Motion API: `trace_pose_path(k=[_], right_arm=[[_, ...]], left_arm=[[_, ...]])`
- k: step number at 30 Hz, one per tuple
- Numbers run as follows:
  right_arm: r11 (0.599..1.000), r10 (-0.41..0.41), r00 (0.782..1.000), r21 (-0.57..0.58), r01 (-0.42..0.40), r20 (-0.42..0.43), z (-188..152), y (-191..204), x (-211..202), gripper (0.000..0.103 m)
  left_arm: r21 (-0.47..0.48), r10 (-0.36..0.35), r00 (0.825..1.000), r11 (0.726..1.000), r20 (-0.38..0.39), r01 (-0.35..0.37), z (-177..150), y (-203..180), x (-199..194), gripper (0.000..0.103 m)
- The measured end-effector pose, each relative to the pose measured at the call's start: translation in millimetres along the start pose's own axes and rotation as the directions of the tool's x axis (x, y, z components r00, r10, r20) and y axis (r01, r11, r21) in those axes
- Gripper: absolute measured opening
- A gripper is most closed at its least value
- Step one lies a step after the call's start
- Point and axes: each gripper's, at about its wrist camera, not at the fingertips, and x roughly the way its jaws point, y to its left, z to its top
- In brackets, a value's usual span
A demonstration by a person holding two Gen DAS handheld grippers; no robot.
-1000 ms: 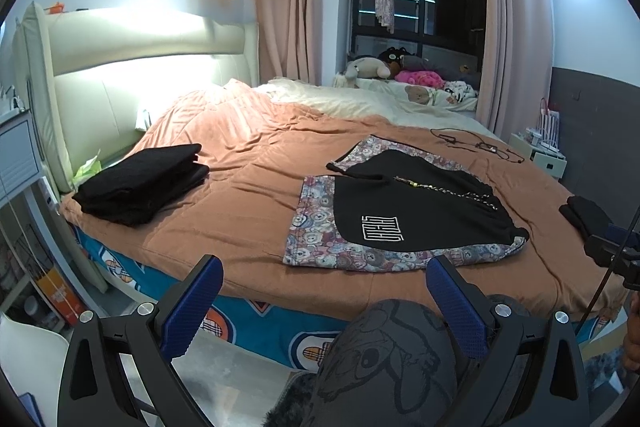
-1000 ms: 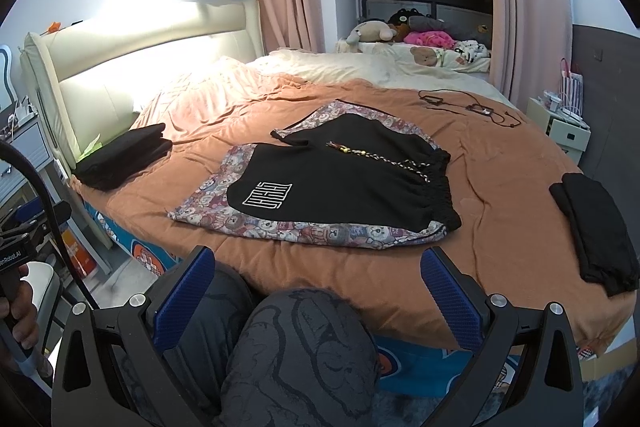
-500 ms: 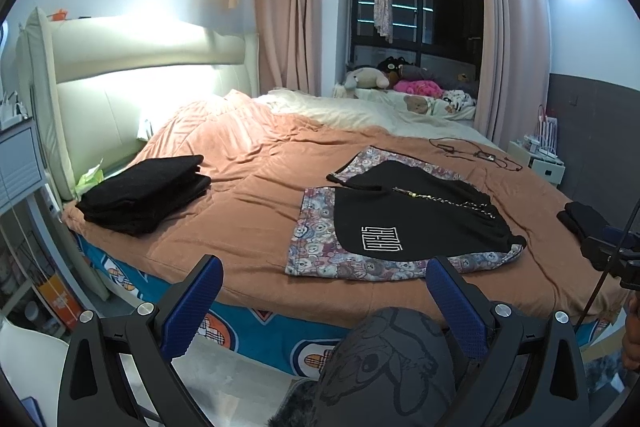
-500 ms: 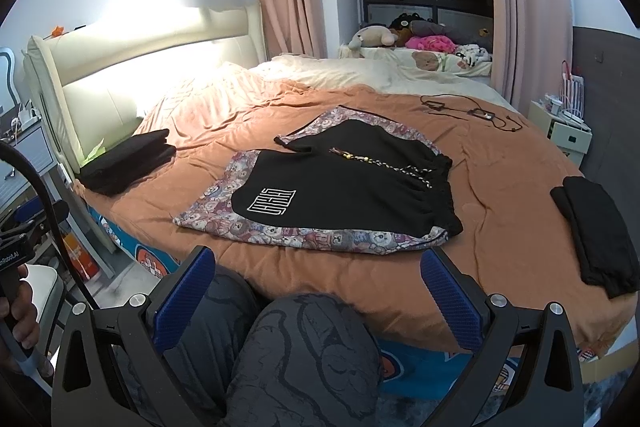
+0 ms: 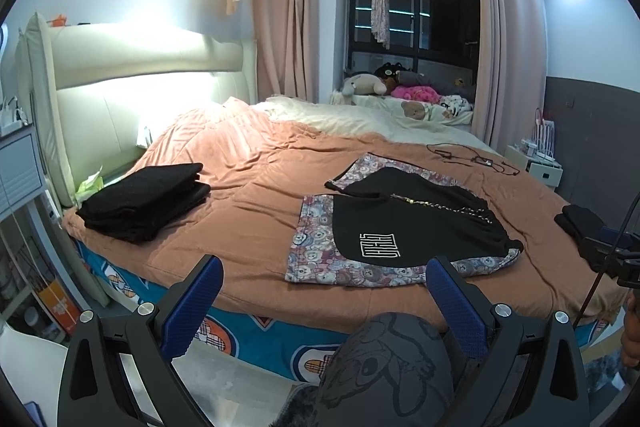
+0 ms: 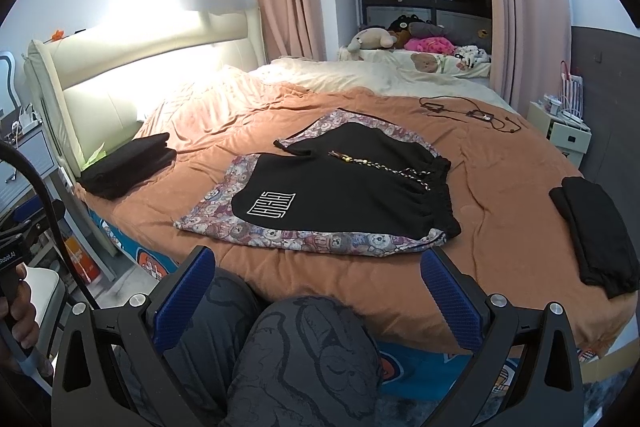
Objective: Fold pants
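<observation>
Black shorts (image 5: 416, 227) with a white logo and a braided drawstring lie flat on top of bear-print pants (image 5: 316, 255) on the orange bedspread (image 5: 248, 211). They also show in the right wrist view: shorts (image 6: 340, 191), bear-print pants (image 6: 224, 199). My left gripper (image 5: 322, 301) is open and empty, held off the bed's near edge above the person's knee. My right gripper (image 6: 316, 293) is open and empty, also short of the bed, over the person's legs.
A folded black stack (image 5: 144, 201) sits at the bed's left corner by the headboard. Another folded black garment (image 6: 596, 231) lies at the right edge. Cables (image 6: 468, 113) lie at the far side. A nightstand (image 6: 564, 133) stands at right. Stuffed toys (image 5: 384, 87) sit at the back.
Both grippers have drawn back and lifted slightly, so the bed looks a little farther and lower. Both stay open. The clothes have not moved.
</observation>
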Motion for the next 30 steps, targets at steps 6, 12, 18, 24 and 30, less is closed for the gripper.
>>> trace_pose_path(k=[6, 12, 18, 24, 30], right_arm=[[1.0, -0.004, 1.0, 0.009, 0.004, 0.004, 3, -4, 1, 0.103], [0.999, -0.014, 1.0, 0.04, 0.014, 0.002, 6, -13, 8, 0.103], [0.997, -0.05, 0.999, 0.061, 0.05, -0.007, 11, -25, 22, 0.103], [0.994, -0.05, 0.998, 0.1, 0.053, -0.03, 14, -33, 40, 0.103], [0.99, -0.05, 0.998, 0.128, 0.056, -0.049, 16, -45, 59, 0.103]], left_arm=[[-0.003, -0.015, 1.0, 1.0, -0.007, 0.014, 1, 1, 5, 0.102], [-0.011, -0.022, 0.999, 1.0, -0.028, 0.022, 5, 3, 19, 0.102], [-0.034, -0.035, 0.998, 0.999, -0.054, 0.033, 8, 9, 39, 0.102], [-0.06, -0.044, 0.995, 0.997, -0.088, 0.039, 8, 14, 60, 0.102], [-0.07, -0.052, 0.991, 0.997, -0.125, 0.044, 8, 14, 84, 0.102]])
